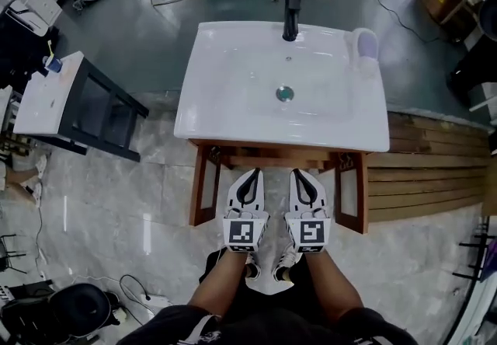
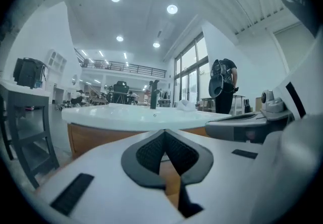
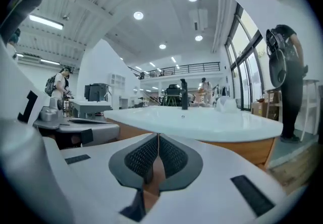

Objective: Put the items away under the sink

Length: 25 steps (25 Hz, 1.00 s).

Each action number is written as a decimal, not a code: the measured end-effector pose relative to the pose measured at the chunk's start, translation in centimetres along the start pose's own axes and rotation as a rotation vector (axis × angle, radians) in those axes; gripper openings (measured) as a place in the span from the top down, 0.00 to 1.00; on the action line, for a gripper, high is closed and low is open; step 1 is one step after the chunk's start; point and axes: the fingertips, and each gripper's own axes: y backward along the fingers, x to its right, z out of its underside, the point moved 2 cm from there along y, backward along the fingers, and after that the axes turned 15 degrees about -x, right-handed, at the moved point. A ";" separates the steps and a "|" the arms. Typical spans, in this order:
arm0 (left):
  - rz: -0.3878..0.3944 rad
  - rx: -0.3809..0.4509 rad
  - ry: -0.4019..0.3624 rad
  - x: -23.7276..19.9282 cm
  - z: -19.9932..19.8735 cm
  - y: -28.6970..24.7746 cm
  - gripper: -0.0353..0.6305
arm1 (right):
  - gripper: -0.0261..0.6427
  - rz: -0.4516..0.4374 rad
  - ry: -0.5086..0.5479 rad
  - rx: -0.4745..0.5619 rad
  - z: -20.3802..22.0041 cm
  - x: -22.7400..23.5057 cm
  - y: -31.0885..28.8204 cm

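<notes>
Two grippers, side by side and almost touching, low in front of the cabinet [image 1: 272, 158] and aimed at it: left gripper [image 1: 249, 174] [image 2: 164, 140] and right gripper [image 3: 157, 145] [image 1: 304, 174]. Jaws of each pressed together, pads meeting, nothing between them.

One pale item [image 1: 365, 47] [image 3: 225, 103] on the sink [image 1: 225, 71], at its back right corner, up on top and well apart from both grippers. Nearer the right gripper than the left. Too small to tell just what kind of item.

Between grippers and item: the sink's front rim and the whole basin. Below the rim, two cabinet doors swung open, one on the left [image 1: 205, 184] and one on the right [image 1: 351, 192], grippers between them.

On the sink, one black faucet [image 1: 291, 15] at the back middle and one drain [image 1: 285, 92] in the basin. One dark side table [image 1: 46, 95] with a white top well off to the left. Wooden planks [image 1: 419, 172] on the floor to the right. Two people in the right gripper view, one far left [image 3: 59, 84], one far right [image 3: 287, 76].
</notes>
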 end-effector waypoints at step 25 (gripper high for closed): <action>0.058 -0.006 -0.050 11.9 -22.4 10.2 0.94 | 0.92 -0.003 0.025 0.064 -18.1 8.6 20.9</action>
